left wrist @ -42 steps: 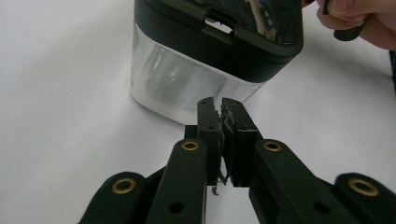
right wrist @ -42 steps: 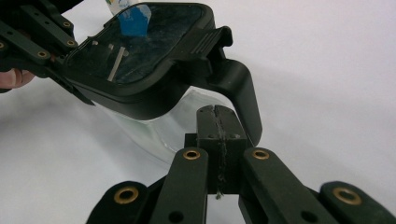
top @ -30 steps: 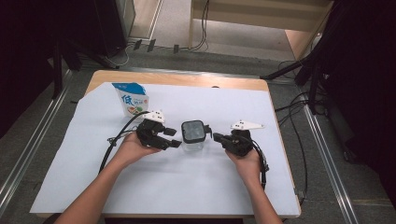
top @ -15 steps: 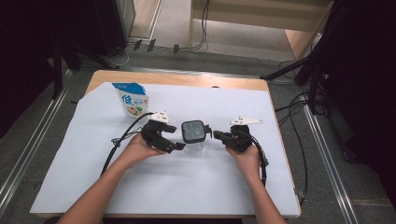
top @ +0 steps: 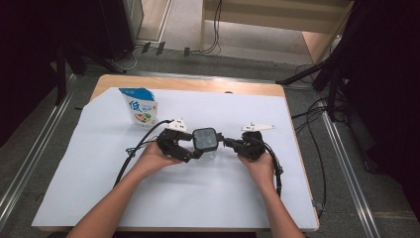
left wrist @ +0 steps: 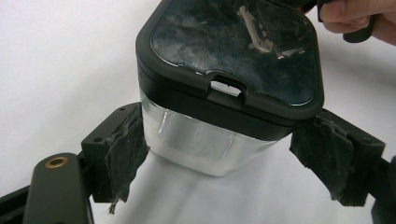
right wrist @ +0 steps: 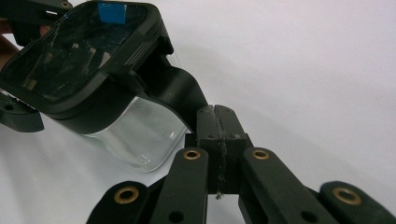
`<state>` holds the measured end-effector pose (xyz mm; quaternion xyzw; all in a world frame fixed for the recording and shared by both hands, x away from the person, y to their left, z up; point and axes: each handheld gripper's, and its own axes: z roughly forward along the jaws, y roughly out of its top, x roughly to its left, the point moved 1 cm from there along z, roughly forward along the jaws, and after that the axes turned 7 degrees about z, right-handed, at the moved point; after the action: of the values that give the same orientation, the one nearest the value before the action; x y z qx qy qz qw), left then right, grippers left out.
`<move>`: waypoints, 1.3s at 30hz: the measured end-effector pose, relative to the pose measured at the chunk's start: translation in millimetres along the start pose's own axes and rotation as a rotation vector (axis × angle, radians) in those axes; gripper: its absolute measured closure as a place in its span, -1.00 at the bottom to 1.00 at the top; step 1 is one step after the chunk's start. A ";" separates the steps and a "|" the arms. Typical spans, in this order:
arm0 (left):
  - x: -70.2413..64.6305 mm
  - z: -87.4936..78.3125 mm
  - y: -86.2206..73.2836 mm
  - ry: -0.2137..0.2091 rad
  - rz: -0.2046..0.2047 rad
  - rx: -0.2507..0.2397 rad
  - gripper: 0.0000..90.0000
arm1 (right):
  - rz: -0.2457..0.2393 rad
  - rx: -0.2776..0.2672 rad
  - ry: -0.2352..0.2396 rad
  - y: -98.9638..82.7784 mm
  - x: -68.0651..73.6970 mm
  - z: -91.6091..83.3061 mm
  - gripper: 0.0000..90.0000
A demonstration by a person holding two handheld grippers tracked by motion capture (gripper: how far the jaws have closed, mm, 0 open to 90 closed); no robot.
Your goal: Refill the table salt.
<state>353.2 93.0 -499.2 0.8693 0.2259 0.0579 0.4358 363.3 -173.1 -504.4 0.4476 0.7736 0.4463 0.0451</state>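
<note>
A clear container with a black lid stands in the middle of the white sheet. My left gripper comes at it from the left. Its jaws have just been opening and now stand wide on either side of the glass wall. The left pad lies right by the glass and the right pad stands clear of it. My right gripper reaches in from the right, shut on the black handle that curves off the lid.
A blue and white carton stands at the back left of the sheet, which covers a wooden table. A black cable trails from the left gripper, and another runs beside the right forearm.
The left gripper has shifted a little right toward the container and its jaws have spread wider around it. The right gripper and the container have stayed put.
</note>
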 end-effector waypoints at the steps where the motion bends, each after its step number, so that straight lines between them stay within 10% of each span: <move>1: 0.0 0.0 0.0 0.000 0.000 0.000 -0.58 | 0.000 0.000 0.000 0.0 0.0 0.0 1.00; 39: -5.7 -10.9 12.2 0.031 0.008 0.024 -0.55 | -0.002 0.001 -0.016 -0.1 1.9 -0.1 1.00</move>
<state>349.1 92.2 -482.4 0.8742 0.2300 0.0706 0.4217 362.1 -171.8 -503.8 0.4503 0.7739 0.4423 0.0513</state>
